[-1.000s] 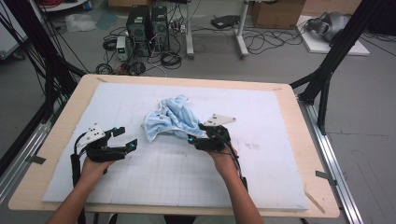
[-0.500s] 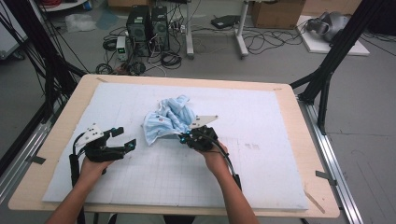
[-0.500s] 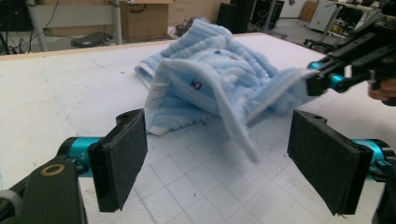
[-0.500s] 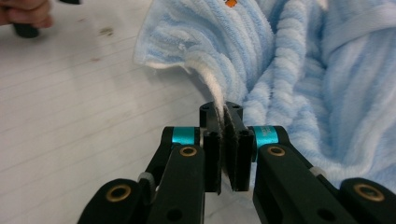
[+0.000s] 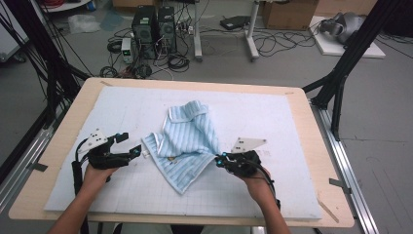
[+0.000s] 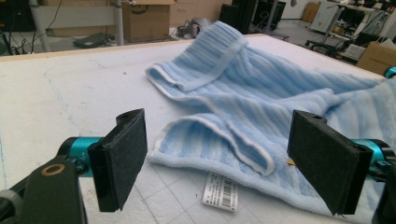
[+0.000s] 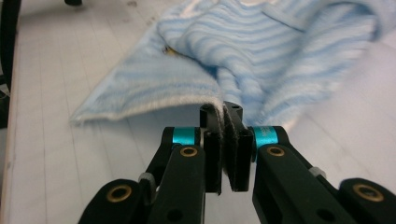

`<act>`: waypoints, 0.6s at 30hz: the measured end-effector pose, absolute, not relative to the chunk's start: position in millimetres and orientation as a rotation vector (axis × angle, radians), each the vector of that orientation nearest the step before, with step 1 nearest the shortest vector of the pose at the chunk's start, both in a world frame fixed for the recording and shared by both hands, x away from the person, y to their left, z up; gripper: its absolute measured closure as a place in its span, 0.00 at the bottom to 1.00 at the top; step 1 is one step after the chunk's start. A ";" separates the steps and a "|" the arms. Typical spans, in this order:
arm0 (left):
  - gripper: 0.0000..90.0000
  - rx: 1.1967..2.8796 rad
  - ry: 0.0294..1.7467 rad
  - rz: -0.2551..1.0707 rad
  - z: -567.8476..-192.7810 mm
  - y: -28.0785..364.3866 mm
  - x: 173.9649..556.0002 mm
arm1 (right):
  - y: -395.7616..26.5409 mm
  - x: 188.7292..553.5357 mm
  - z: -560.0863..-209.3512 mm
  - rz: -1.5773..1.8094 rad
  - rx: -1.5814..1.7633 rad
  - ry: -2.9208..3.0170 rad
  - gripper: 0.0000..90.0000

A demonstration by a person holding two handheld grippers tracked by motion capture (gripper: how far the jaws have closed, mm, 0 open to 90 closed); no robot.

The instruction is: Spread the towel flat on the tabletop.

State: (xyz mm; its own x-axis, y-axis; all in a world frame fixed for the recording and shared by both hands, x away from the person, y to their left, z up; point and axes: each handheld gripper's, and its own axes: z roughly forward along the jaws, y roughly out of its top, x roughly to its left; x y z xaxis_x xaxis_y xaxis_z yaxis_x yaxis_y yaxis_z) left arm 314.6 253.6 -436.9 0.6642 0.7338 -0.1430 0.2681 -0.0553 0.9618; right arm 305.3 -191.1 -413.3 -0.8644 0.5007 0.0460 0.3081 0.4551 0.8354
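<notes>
Two hand-held grippers are seen over the worktop, which is covered by a pale gridded mat. A light blue striped towel with white hems lies crumpled near the middle of the worktop, slightly toward the near edge, with one folded part raised toward the far edge and one corner pointing at the near edge. The right hand-held gripper is held just right of the towel, and its jaws are closed tight on the towel's right edge; in the right gripper view the fabric is pinched between the two black pads and lifted slightly off the mat there. These jaws have just been closing, with the towel's edge between them. The left hand-held gripper is held at the towel's left corner, nearer the left edge of the worktop, with its jaws spread wide; in the left gripper view the hemmed corner of the towel and a white barcode label lie between the two pads, untouched by either. A grey three-cornered plate is carried on top of the right hand-held gripper. Beyond the far edge, computer towers and loose cables are seen on the floor.
</notes>
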 end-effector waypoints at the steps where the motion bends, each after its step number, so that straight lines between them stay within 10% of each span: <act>1: 0.23 1.630 0.837 0.464 -437.0 253.8 314.8 | -198.5 302.3 -414.5 1.353 0.718 2.491 0.97; 18: 0.23 1.629 0.838 0.459 -437.1 252.7 314.6 | -217.8 305.4 -396.8 1.511 0.893 2.167 0.54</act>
State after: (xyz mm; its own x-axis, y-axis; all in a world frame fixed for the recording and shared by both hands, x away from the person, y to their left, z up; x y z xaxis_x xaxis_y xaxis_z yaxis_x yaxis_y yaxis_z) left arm 314.6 252.7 -437.1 0.6641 0.7332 -0.1464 0.2712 -0.0537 0.9610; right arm 305.4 -217.8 -396.8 -0.7395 0.6697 0.0680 0.2955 0.2323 0.9267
